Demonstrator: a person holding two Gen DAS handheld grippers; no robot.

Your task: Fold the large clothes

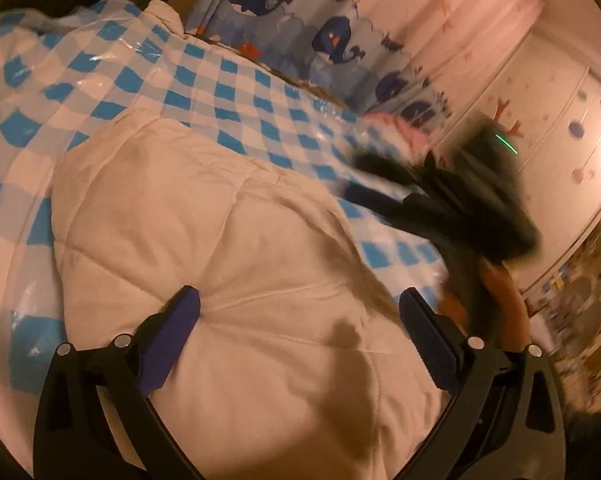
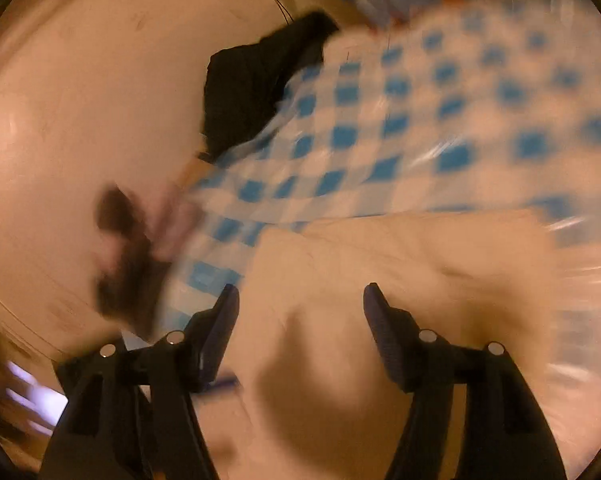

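Observation:
A large cream quilted garment lies spread on a blue-and-white checked cloth under clear plastic. My left gripper is open just above the garment's middle, with nothing between its fingers. My right gripper shows blurred at the right of the left wrist view, over the cloth past the garment's edge. In the right wrist view the right gripper is open above the garment, near its edge. That view is blurred by motion.
A whale-print curtain hangs behind the table. A dark garment lies at the far edge of the checked cloth. A pink cloth lies at the cloth's far right. A white cupboard stands to the right.

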